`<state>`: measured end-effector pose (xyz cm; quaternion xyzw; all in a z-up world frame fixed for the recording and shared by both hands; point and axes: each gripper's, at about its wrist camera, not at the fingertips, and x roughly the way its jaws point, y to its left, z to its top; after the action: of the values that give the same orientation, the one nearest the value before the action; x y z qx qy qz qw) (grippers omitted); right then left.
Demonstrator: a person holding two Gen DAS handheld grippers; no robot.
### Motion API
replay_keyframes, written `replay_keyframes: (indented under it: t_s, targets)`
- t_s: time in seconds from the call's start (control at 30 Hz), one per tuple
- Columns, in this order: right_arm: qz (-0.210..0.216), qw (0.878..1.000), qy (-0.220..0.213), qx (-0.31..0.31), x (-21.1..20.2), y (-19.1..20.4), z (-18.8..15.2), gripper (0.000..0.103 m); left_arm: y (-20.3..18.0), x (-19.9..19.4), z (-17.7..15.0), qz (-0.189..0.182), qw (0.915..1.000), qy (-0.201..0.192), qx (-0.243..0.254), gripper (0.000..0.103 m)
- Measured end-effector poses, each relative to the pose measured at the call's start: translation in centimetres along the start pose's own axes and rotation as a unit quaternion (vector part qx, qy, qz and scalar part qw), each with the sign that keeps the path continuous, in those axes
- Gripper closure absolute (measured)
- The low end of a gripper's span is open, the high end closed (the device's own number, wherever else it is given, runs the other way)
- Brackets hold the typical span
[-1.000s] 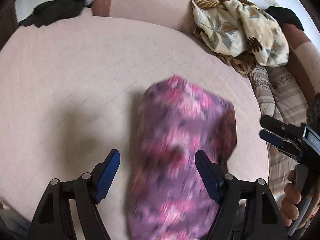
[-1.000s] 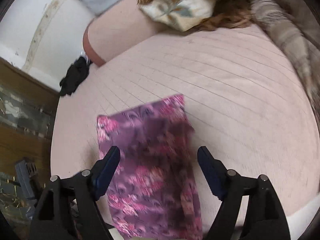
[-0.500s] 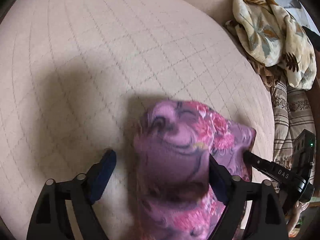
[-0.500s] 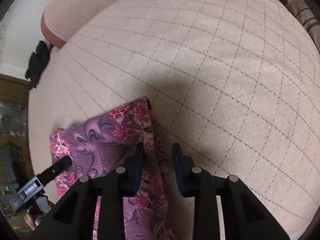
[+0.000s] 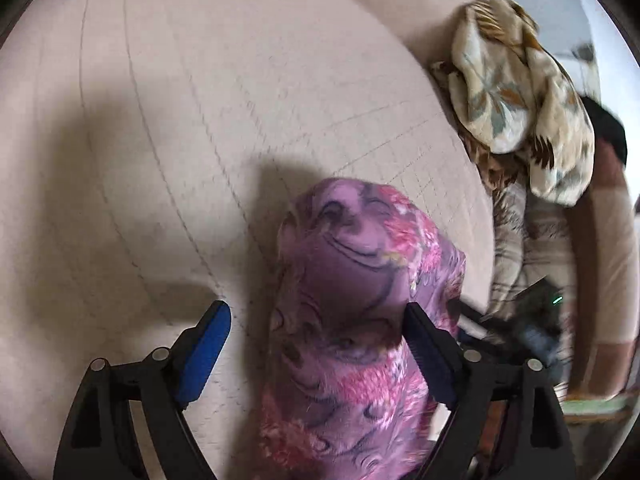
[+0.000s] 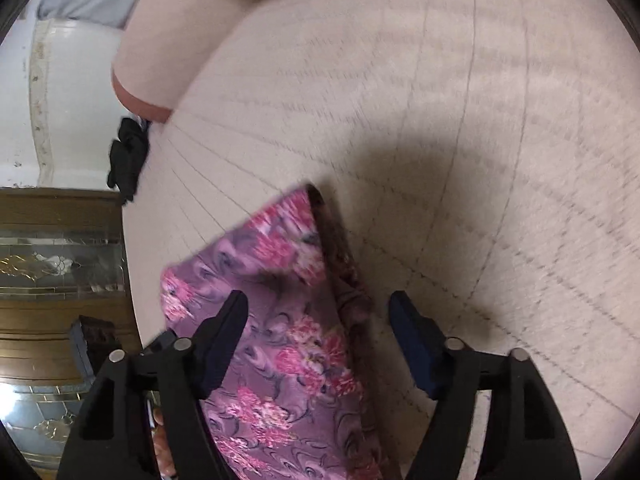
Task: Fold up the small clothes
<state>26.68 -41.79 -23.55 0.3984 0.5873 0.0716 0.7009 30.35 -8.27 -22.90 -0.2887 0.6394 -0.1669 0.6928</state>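
Note:
A purple garment with pink flowers [image 5: 352,320] lies folded on a pale pink quilted cushion [image 5: 200,140]. My left gripper [image 5: 316,344] is open, and the cloth bulges up between its fingers, close to the right pad [image 5: 428,356]. In the right wrist view the same garment [image 6: 280,340] runs under my right gripper [image 6: 316,340], which is open, with its folded edge between the fingers. The right gripper also shows blurred in the left wrist view [image 5: 528,332] at the garment's far side.
A cream floral cloth [image 5: 516,108] is heaped over striped fabric [image 5: 516,248] to the right of the cushion. A black garment [image 6: 128,156] lies at the cushion's left edge, beside a wooden cabinet with glass [image 6: 52,264].
My right gripper was shut on the garment's folded edge half a second ago and has opened. The left gripper stays open and has shifted a little, with the cloth bulge still between its fingers.

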Motion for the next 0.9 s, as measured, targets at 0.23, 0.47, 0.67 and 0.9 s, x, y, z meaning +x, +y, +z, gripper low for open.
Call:
replay_keyframes:
  t_s: [0.23,0.47,0.67,0.9]
  targets:
    - [0.002,0.999,0.033,-0.015,2.8,0.8,-0.2,0.079,-0.1,0.8,0.4,-0.032,0.9987,0.009,-0.038,0.044]
    - [0.017,0.998,0.008,-0.06,2.4,4.5,0.1,0.086,0.2,-3.4,1.9,-0.074,0.9962,0.009,-0.046,0.061]
    - [0.063,0.992,-0.008,-0.111,2.3,10.4,2.1,0.088,0.7,-9.3,8.0,-0.085,0.9955,-0.037,-0.02,0.062]
    - [0.04,0.986,-0.034,-0.156,6.9,17.3,8.1,0.088,3.9,-8.3,15.0,-0.036,0.9978,-0.053,-0.018,0.05]
